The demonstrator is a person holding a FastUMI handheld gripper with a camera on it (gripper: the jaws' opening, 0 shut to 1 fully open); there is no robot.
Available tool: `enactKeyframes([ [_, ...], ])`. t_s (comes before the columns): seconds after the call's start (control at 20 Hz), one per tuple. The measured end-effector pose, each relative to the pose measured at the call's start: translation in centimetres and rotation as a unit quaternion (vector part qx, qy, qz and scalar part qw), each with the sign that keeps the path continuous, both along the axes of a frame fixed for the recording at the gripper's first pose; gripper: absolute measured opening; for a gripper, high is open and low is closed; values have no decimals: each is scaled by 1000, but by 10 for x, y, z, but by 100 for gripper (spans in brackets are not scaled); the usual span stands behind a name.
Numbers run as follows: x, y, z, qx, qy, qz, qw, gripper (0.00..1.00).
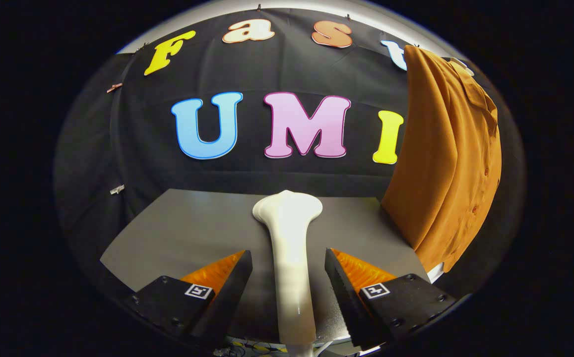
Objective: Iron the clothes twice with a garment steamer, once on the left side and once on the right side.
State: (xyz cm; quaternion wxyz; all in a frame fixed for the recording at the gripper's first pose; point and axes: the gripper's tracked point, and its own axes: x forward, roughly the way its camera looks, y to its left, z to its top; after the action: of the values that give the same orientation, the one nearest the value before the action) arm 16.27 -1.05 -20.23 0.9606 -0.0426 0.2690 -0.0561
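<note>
The one camera rides on the gripper and looks forward along its two fingers, which rise from the bottom of the frame wide apart, either side of the white garment steamer without touching it. It sits low and close over the grey table, looking slightly down, so the steamer's handle runs up the lower centre and its head lies mid-frame. It faces the booth's black back wall straight on, fairly near, and the fisheye bends the orange shirt hanging at the right of the frame.
</note>
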Motion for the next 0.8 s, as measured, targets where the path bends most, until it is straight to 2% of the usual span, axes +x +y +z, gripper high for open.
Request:
enactKeyframes([
  [0.35,5,-1,-24,-19,38,-9,999,92],
  [0.4,3,0,-27,-16,44,-6,999,81],
  [0.55,4,-1,-27,-21,42,-10,999,72],
  [0.6,5,0,-26,-27,40,-9,999,63],
  [0.7,10,-5,-30,-42,40,-10,998,61],
  [0.8,7,-5,-23,-45,37,-1,998,43],
])
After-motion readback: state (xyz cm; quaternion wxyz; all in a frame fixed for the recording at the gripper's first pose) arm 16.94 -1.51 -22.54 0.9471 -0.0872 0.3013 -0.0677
